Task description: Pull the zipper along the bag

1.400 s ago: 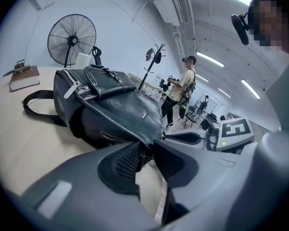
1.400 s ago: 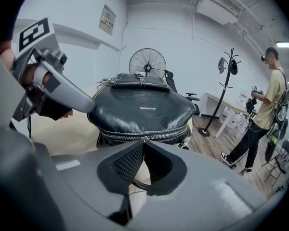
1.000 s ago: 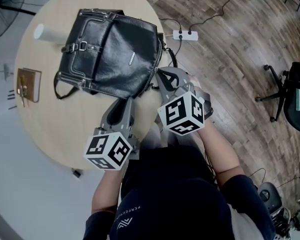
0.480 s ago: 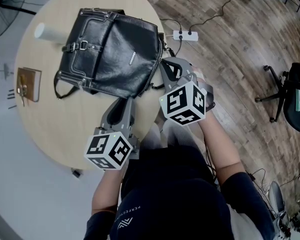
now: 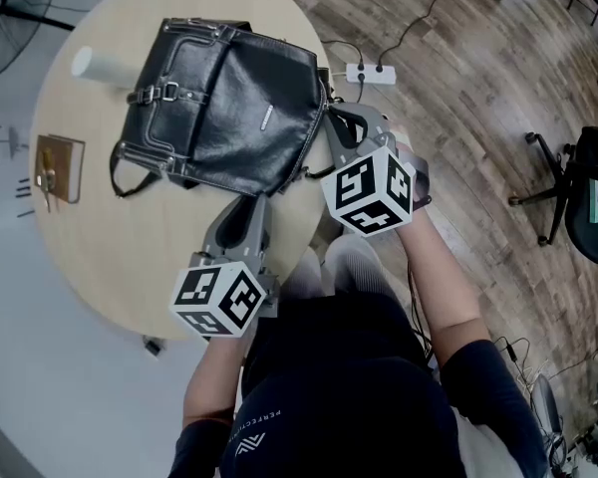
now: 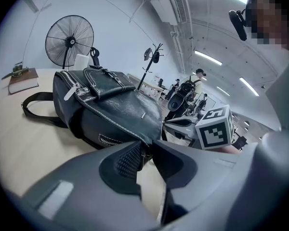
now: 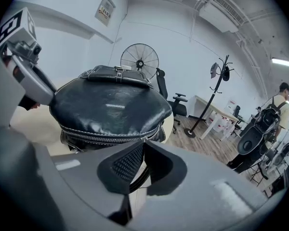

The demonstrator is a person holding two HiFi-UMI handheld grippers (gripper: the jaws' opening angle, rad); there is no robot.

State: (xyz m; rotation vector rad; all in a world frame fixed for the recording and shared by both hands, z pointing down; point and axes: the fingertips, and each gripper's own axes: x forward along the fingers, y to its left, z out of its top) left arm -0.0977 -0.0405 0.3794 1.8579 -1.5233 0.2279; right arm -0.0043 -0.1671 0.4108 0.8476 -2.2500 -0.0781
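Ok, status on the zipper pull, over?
Left hand-held gripper clamped on near corner of bag. Right hand-held gripper shut on zipper, bag's right edge. Book and white cylinder sit apart from the zipper.

Bag [image 5: 224, 108]: on table [image 5: 110, 257], far right part.
Zipper [image 7: 101, 137]: along bag's right side.
Book [image 5: 58, 167]: on table, left of bag.
Cup [image 5: 92, 63]: beside bag's far-left corner.
Power strip [image 5: 369, 71]: floor, right of table.

The left gripper [image 5: 251, 200] and the right gripper [image 5: 331, 119] have smooth grey moulded shells, each carrying a white cube [image 5: 219, 299] printed with black square markers. Their pads [image 7: 127, 163] are dark with a fine mesh-like texture. The person wears a dark top [image 5: 329, 396] with small white lettering.
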